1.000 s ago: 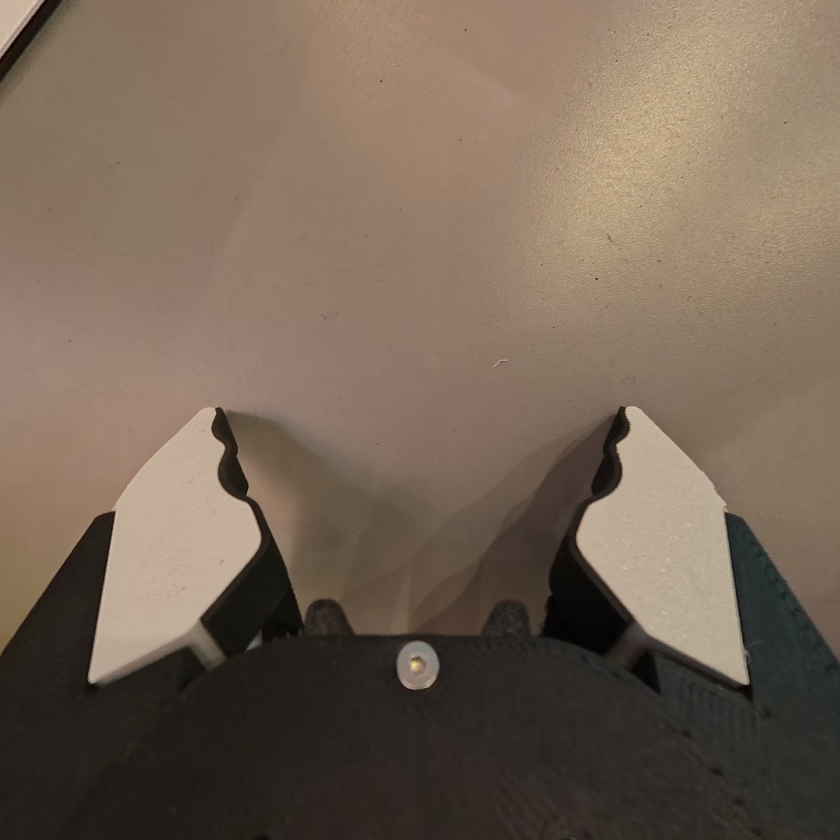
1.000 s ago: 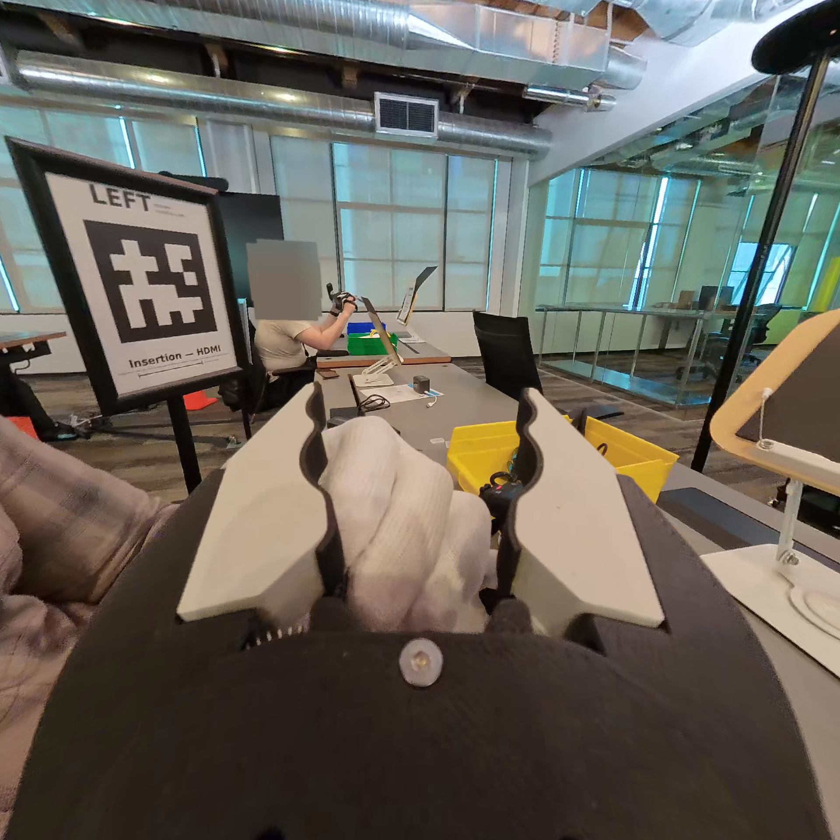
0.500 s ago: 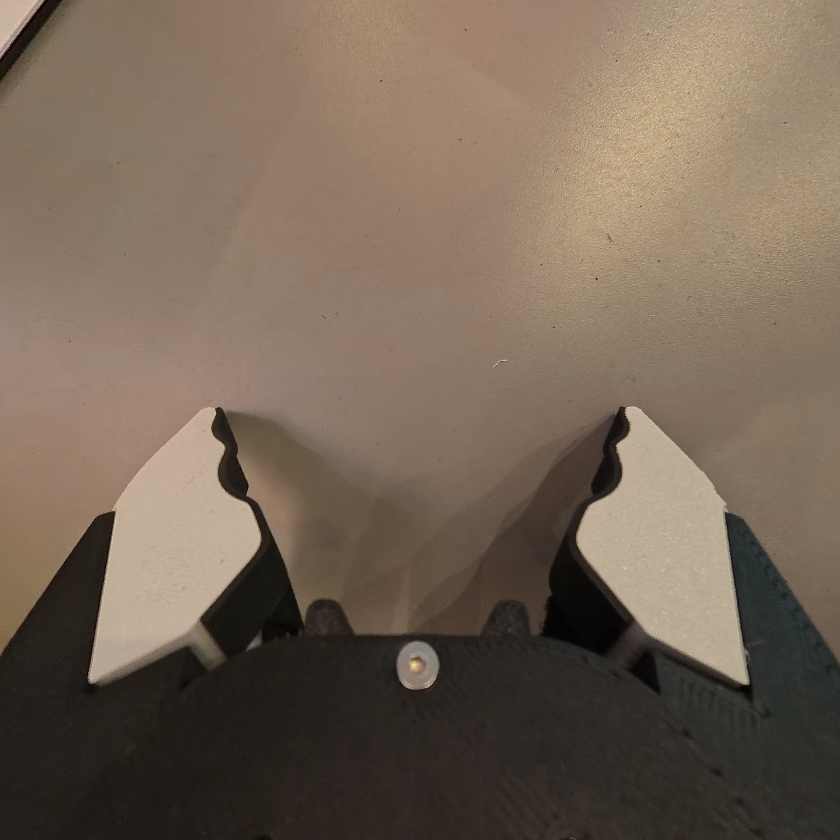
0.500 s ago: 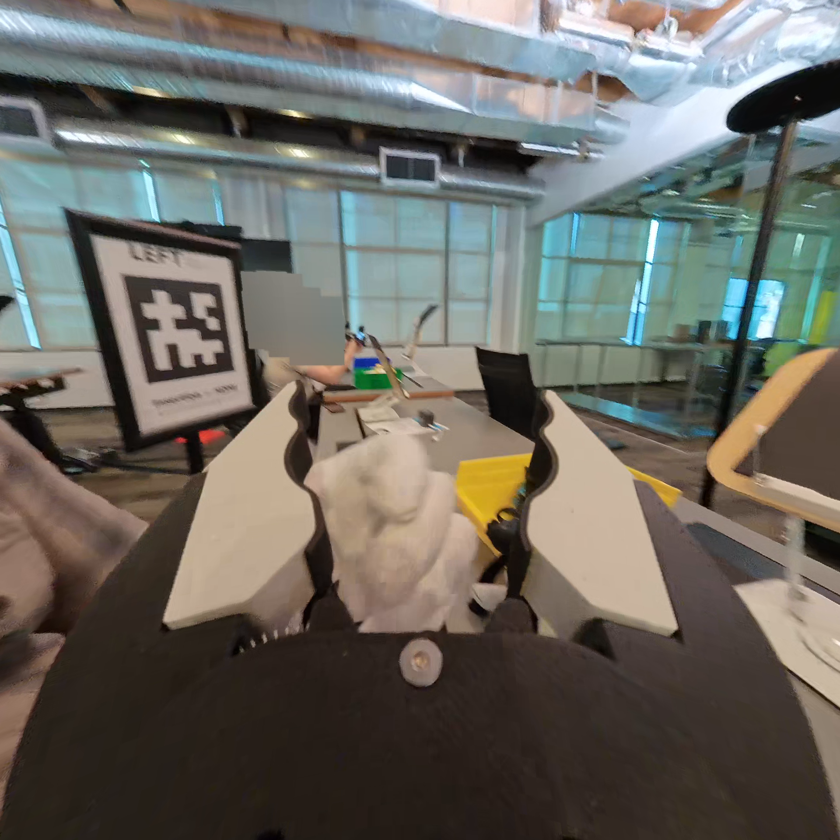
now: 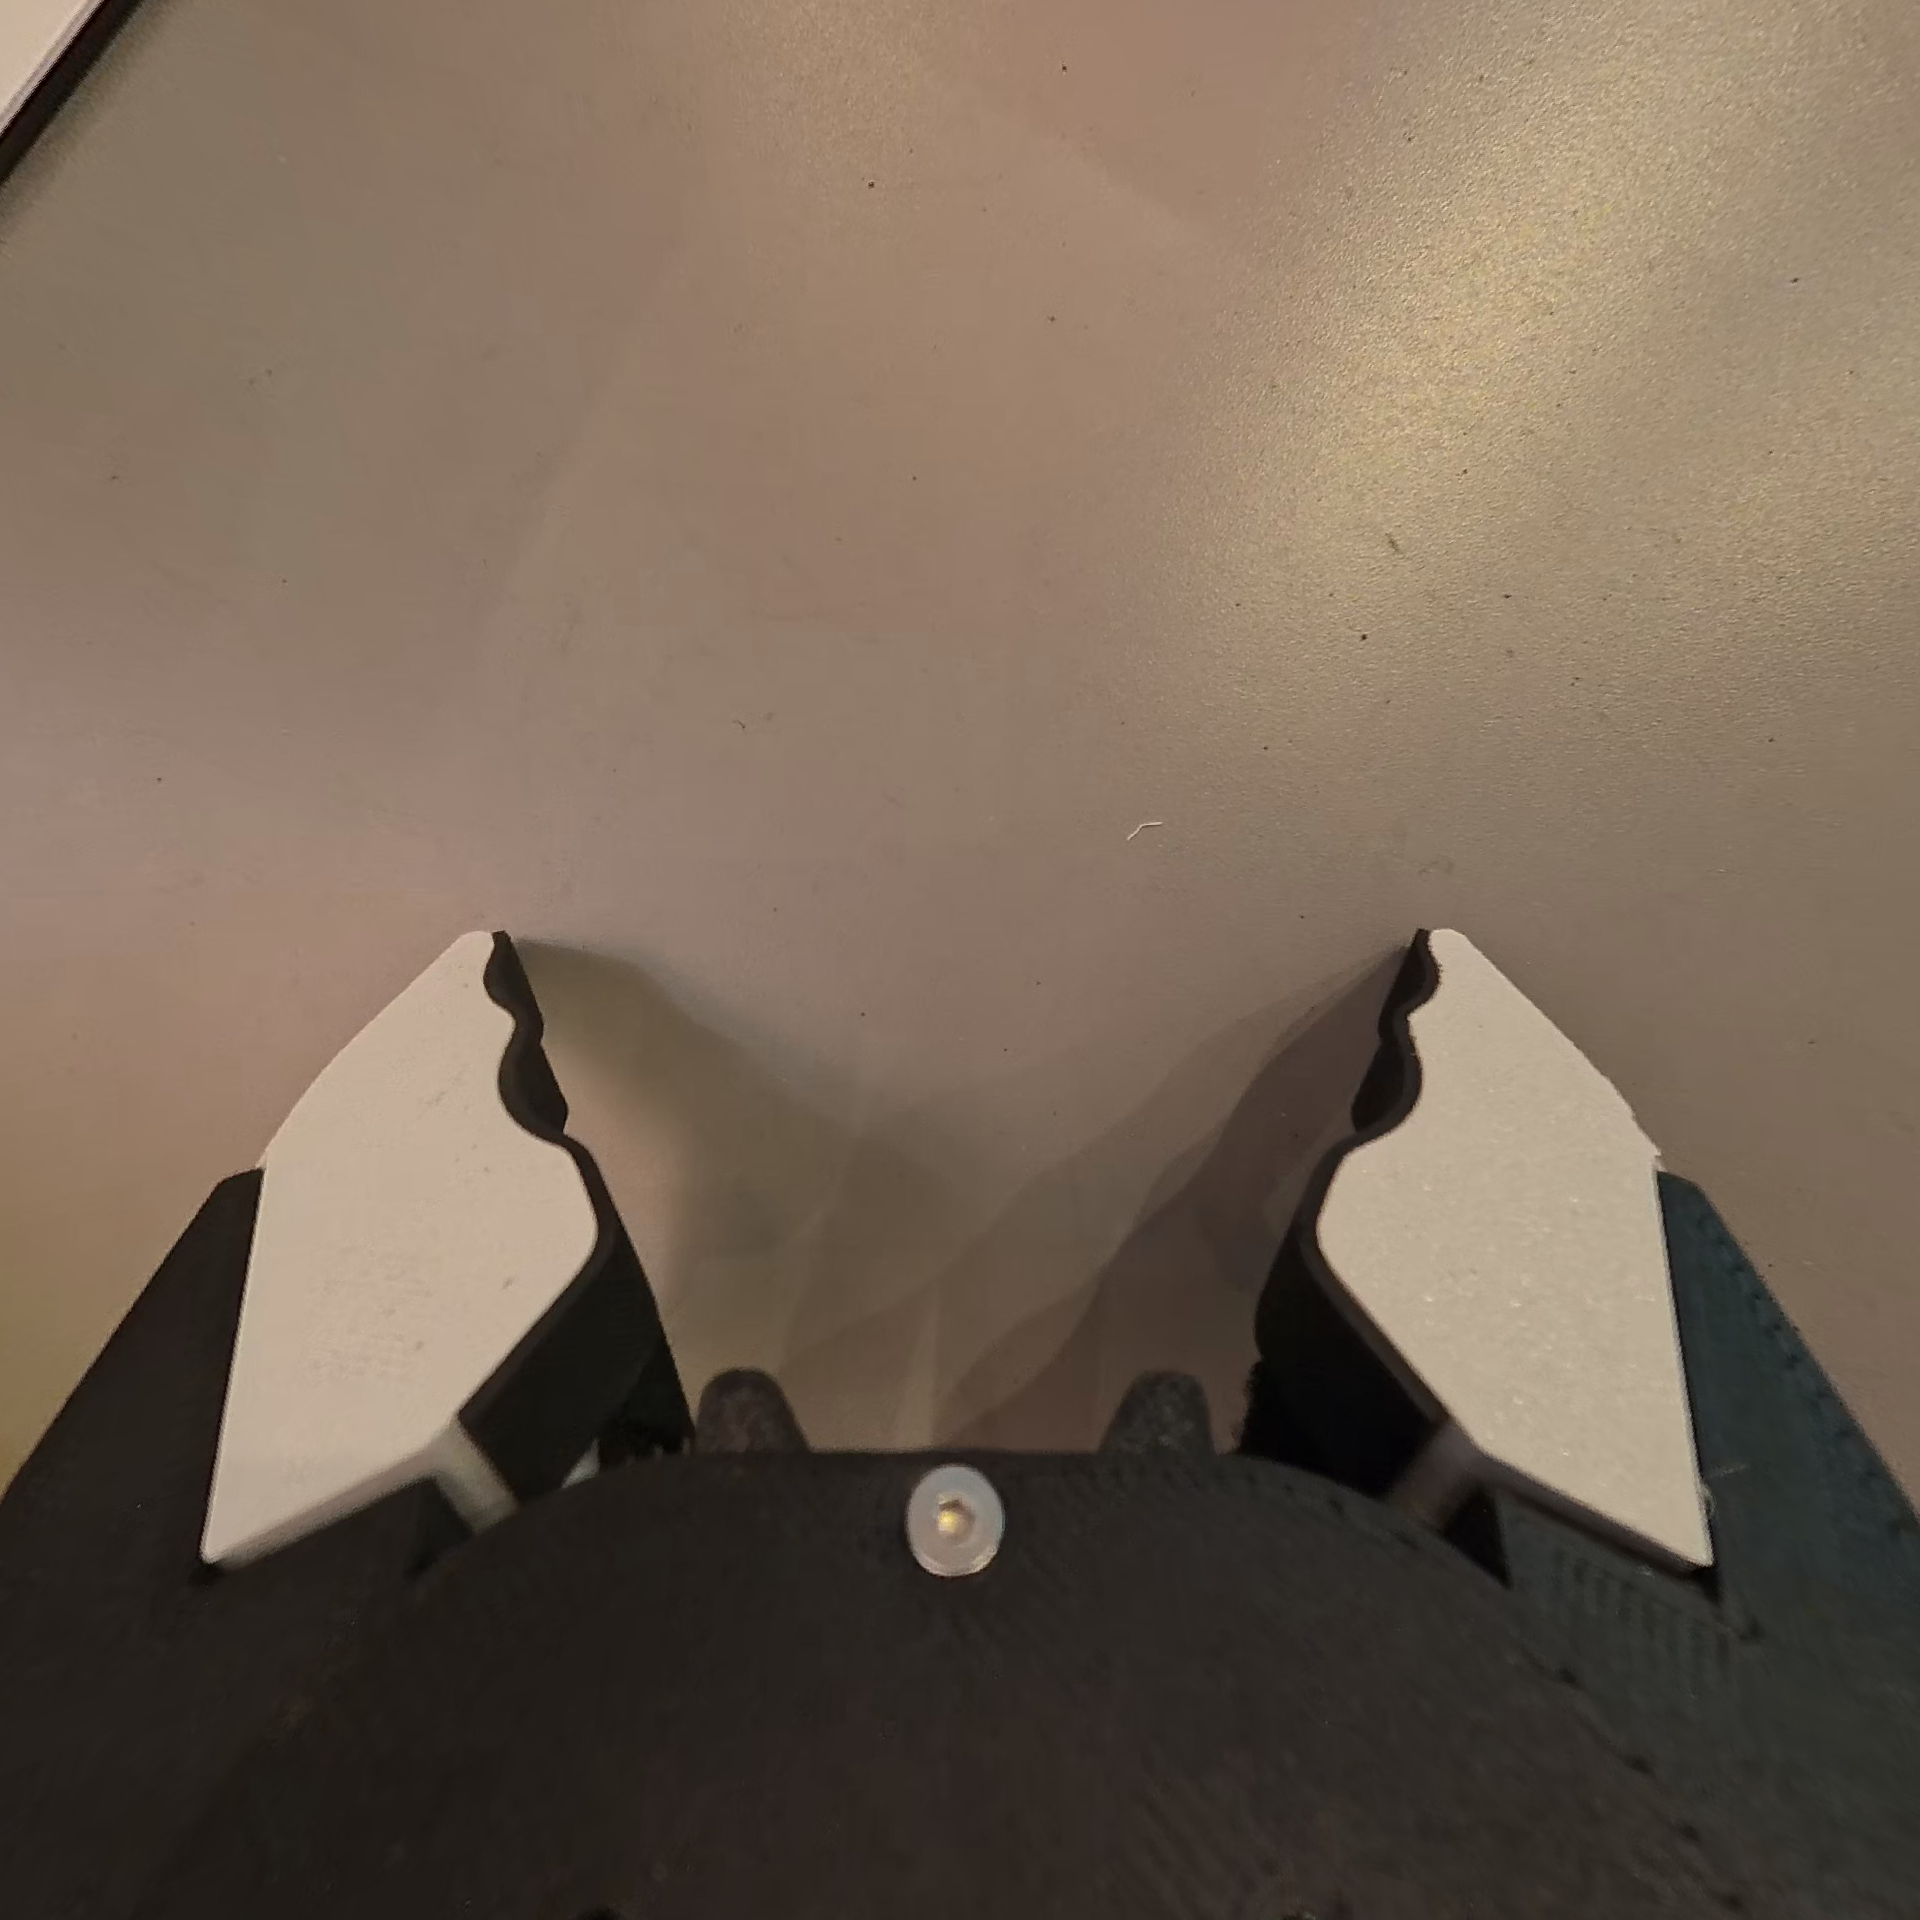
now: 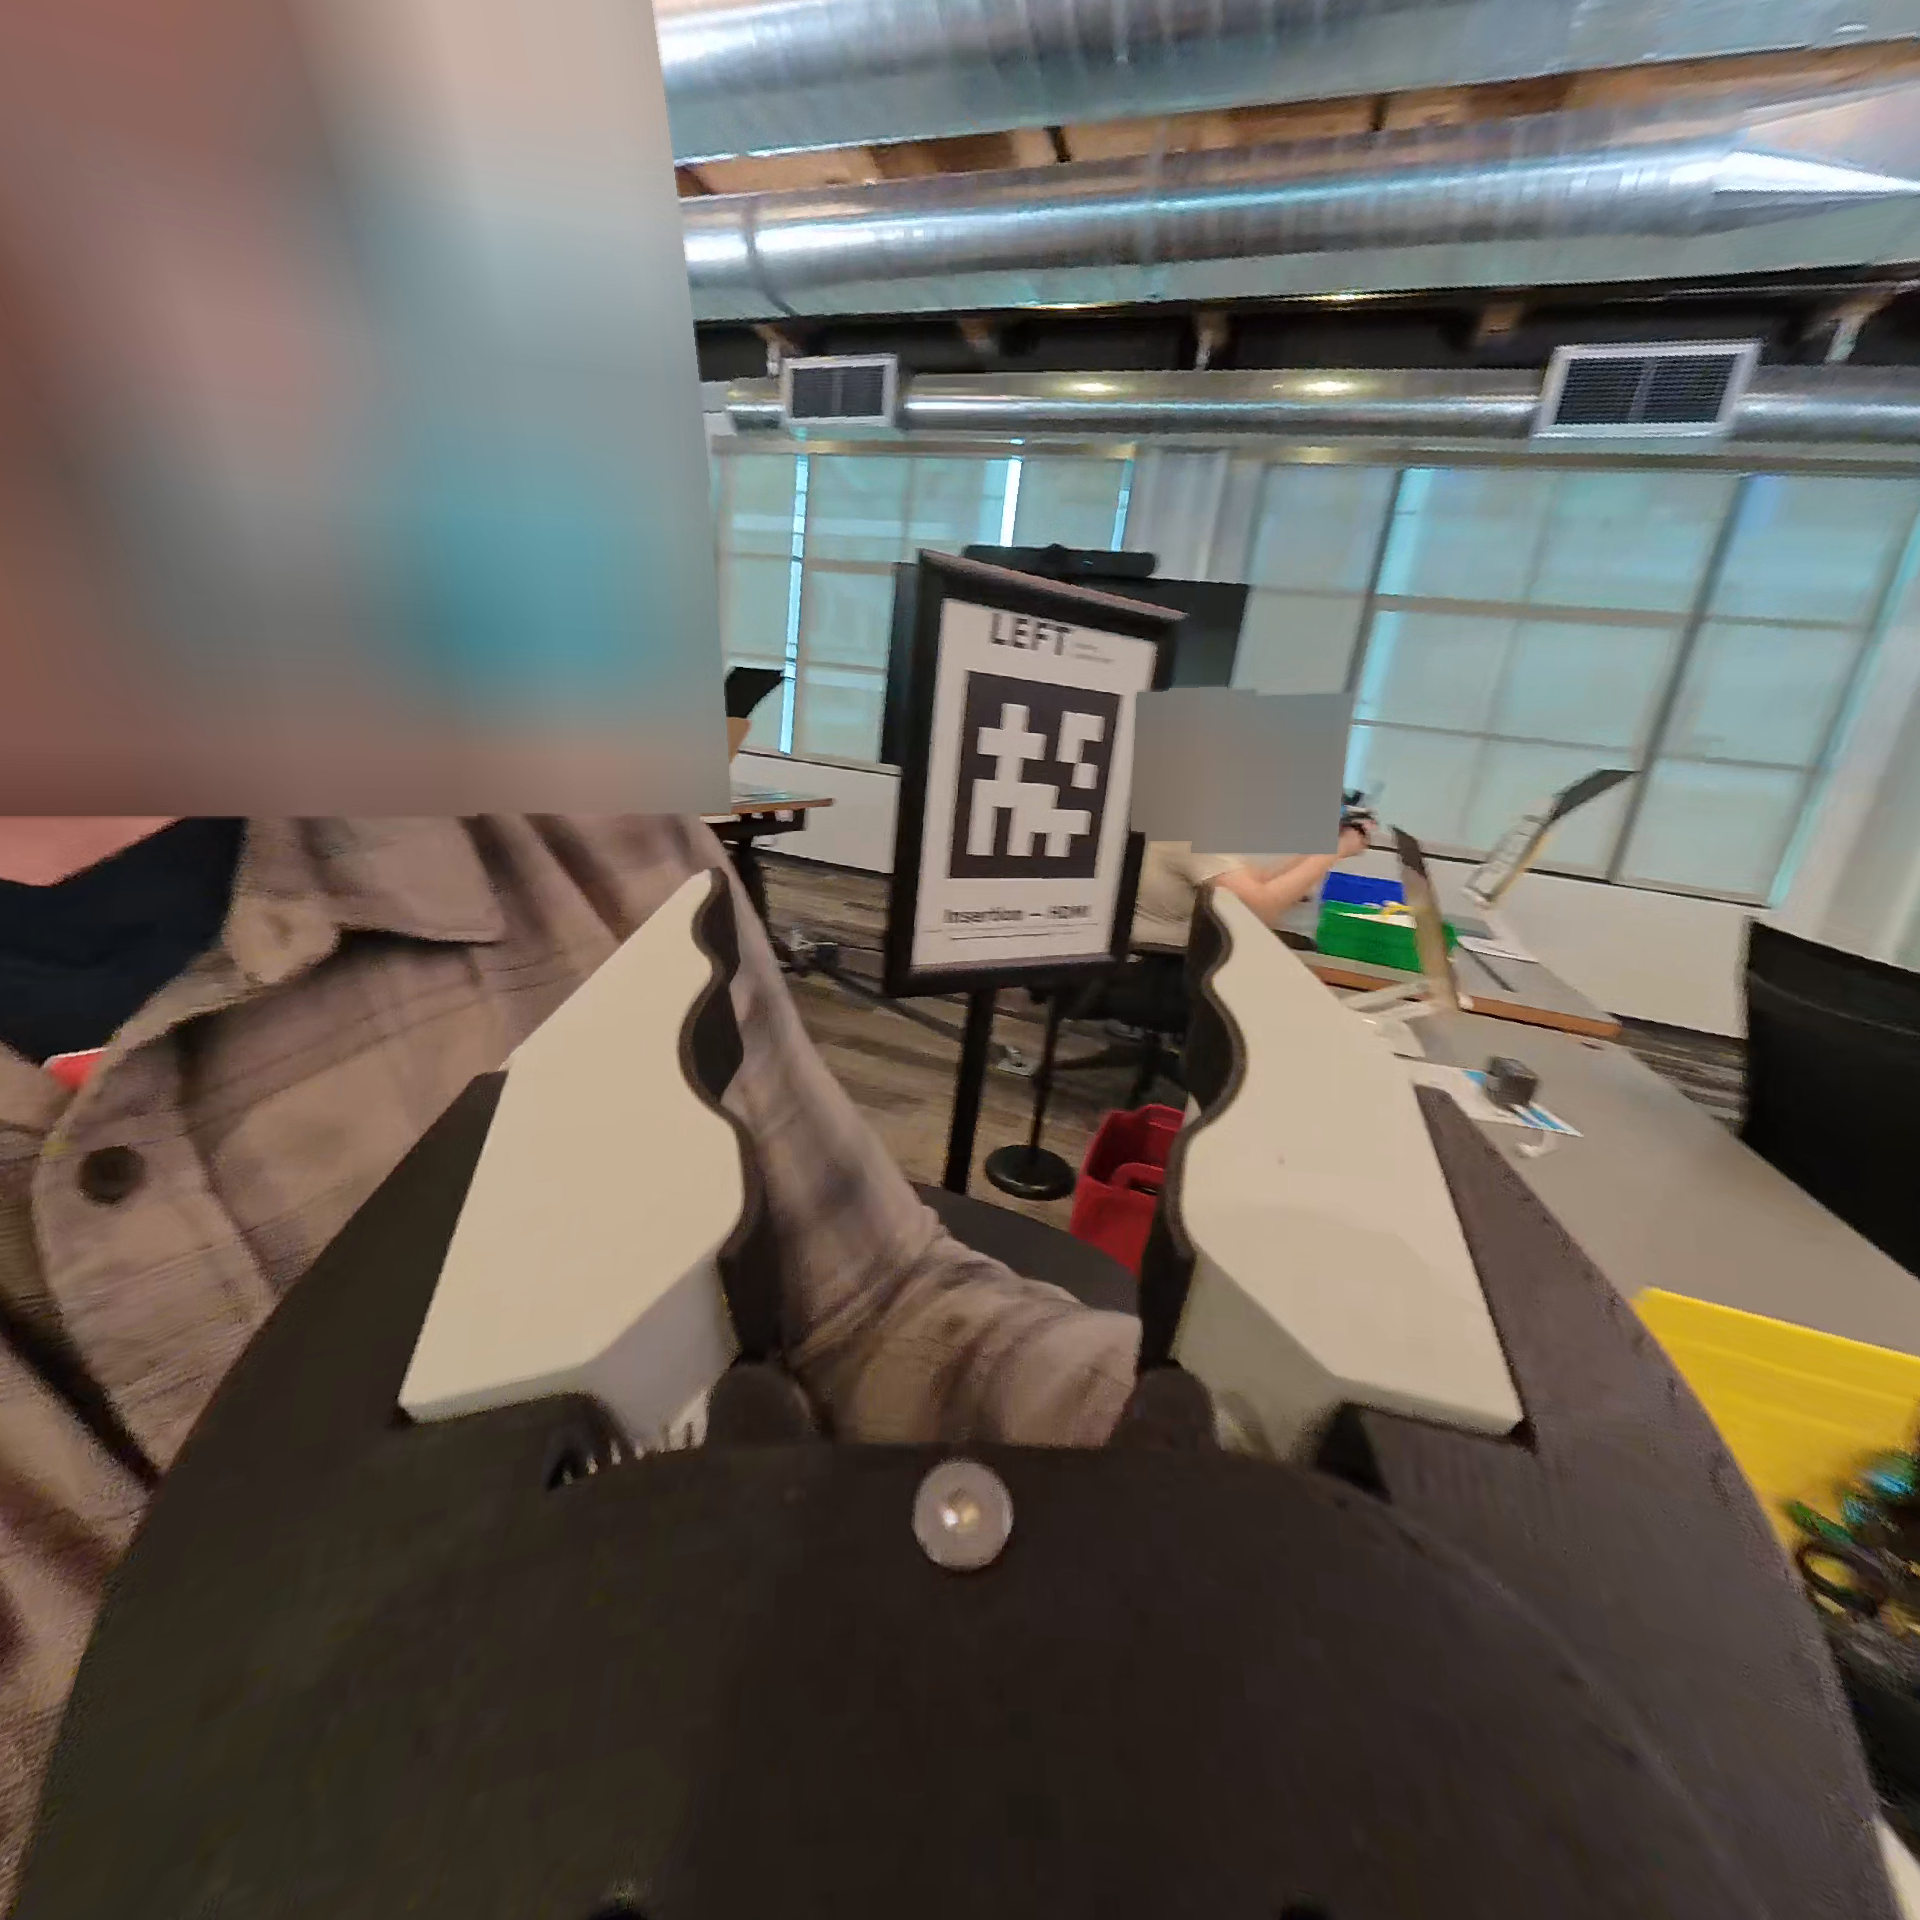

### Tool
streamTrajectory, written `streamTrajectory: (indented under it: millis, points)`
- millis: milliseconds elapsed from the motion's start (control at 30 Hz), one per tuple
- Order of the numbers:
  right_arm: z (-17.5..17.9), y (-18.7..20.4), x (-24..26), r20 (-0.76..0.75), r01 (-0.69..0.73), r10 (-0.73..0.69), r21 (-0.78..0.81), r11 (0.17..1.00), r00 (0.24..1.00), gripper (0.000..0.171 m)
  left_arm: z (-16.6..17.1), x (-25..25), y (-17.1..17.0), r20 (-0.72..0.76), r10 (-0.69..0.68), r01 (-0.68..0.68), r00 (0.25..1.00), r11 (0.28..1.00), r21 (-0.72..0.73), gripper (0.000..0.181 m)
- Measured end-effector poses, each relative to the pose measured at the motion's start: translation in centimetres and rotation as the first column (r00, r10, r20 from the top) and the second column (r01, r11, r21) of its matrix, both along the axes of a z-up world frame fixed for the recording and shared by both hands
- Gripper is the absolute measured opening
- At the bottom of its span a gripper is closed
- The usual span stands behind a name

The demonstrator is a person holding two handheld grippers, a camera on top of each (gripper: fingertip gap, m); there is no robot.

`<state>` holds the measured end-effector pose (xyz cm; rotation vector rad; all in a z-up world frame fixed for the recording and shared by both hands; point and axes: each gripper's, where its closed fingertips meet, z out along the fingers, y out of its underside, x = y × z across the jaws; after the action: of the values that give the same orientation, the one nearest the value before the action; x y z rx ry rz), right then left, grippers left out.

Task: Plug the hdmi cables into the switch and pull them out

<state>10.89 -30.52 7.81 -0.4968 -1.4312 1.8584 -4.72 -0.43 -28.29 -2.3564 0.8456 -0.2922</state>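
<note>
Left claw [image 5: 961,940] rests spread wide, tips on bare counter [image 5: 935,468]; right claw [image 6: 961,914], parted and empty, points at a plaid sleeve [image 6: 914,1288]; no cable or switch shows.

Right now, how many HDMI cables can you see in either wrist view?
0. The left gripper faces bare grey table. The right gripper points at a person's sleeve and a framed sign. Blurred items in the yellow bin at right could be cables; I cannot tell.

Left gripper [image 5: 961,945] spread wide, tips apparently down — right gripper [image 6: 961,914] parted, raised, empty.
</note>
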Motion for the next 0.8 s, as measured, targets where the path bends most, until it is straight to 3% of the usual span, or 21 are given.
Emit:
streamTrajectory:
  millis: [367, 433, 700, 800]
  points:
    - [-0.5, -6.1, 2.2, 0.02, -0.222, 0.221, 0.104, 0.97, 0.975, 0.098, 0.0, 0.0, 0.0, 0.0, 0.0, 0.0, 1.0, 1.0, 0.0, 0.146]
    - [0.3, -6.0, 2.8, 0.005, -0.25, 0.25, 0.044, 0.967, 0.968, 0.102, 0.0, 0.0, 0.0, 0.0, 0.0, 0.0, 1.0, 1.0, 0.0, 0.146]
    - [0.2, -6.5, 3.8, -0.009, -0.299, 0.299, 0.004, 0.954, 0.954, 0.123, 0.0, 0.0, 0.0, 0.0, 0.0, 0.0, 1.0, 1.0, 0.0, 0.146]
    - [-1.5, -8.8, 3.3, 0.059, -0.306, 0.301, 0.099, 0.947, 0.952, 0.13, 0.0, 0.0, 0.0, 0.0, 0.0, 0.0, 1.0, 1.0, 0.0, 0.146]
